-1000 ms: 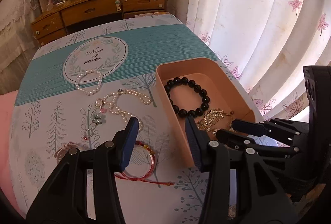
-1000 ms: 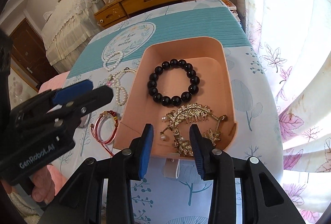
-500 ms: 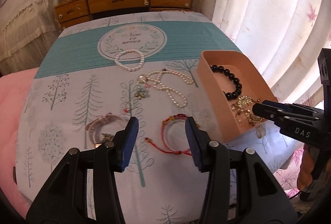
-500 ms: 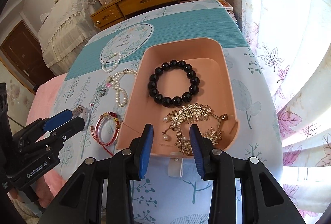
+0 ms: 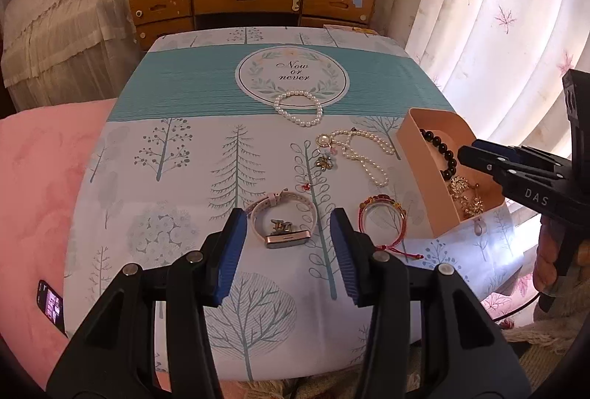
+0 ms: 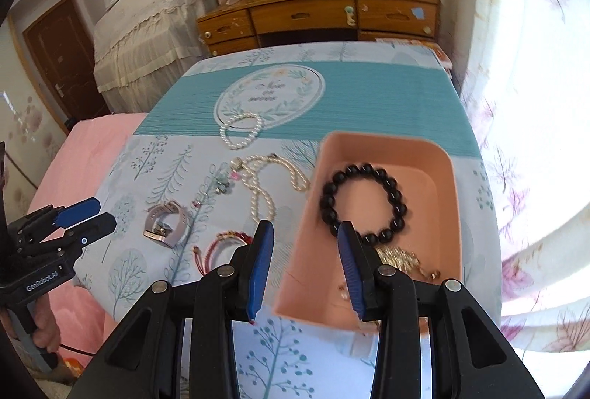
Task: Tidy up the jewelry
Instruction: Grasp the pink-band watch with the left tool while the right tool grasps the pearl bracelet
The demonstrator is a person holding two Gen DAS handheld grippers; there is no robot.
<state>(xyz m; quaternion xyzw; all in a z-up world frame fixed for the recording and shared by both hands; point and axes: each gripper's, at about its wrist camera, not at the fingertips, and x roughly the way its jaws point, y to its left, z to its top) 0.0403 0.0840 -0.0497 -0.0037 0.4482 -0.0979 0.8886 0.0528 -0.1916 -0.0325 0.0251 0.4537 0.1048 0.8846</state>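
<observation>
A peach tray (image 6: 455, 200) at the table's right holds a black bead bracelet (image 6: 363, 201) and gold pieces (image 6: 400, 257). On the cloth lie a pearl bracelet (image 5: 298, 107), a pearl necklace (image 5: 363, 153), a red cord bracelet (image 5: 383, 224) and a pink watch (image 5: 282, 220). My left gripper (image 5: 287, 244) is open and empty, just in front of the watch. My right gripper (image 6: 304, 264) is open and empty over the tray's near left wall; it also shows in the left wrist view (image 5: 479, 155).
A small flower charm (image 5: 324, 163) lies left of the necklace. A phone (image 5: 51, 305) rests on the pink bedding at left. A wooden desk (image 5: 254, 2) stands behind the table. Curtains (image 5: 497, 11) hang along the right.
My left gripper has swung left, from beside the tray to in front of the watch. The right gripper has shifted left toward the tray's left wall and opened wider.
</observation>
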